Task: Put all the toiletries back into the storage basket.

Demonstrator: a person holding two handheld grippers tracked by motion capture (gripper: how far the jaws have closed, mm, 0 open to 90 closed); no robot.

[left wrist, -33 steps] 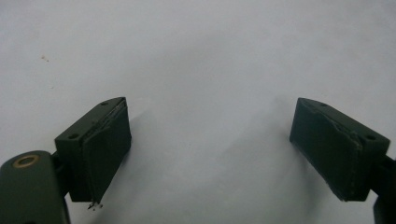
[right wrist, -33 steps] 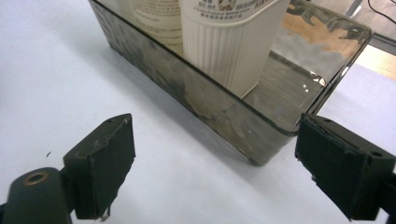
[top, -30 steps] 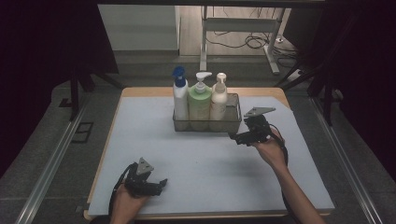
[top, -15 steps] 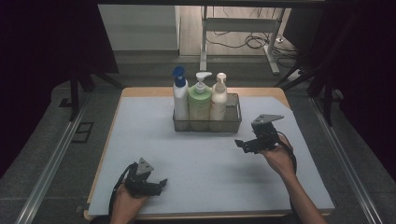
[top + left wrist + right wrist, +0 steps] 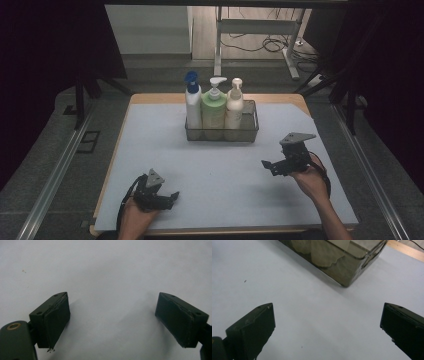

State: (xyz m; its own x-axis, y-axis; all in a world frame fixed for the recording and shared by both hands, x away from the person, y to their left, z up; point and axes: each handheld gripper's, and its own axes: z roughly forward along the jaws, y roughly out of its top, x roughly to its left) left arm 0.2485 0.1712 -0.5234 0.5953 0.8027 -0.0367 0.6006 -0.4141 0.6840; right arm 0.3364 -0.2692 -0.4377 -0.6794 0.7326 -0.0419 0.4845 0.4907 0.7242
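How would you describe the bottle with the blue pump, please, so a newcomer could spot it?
On the pale mat, find the wire basket near the far edge. Three pump bottles stand inside in a row; yours is the white bottle at the left end, the only one with a blue pump.

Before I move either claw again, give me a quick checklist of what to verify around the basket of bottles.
1. Right claw empty and open: ok, jaws wide apart with nothing between them.
2. Left claw empty and open: ok, jaws apart over bare mat.
3. Three pump bottles upright in the basket: ok, the blue-capped bottle, green bottle and cream bottle stand side by side.
4. Right claw apart from the basket: ok, a gap of mat lies between them.
5. Basket fully on the mat: ok.
6. Pump heads locked: cannot tell.
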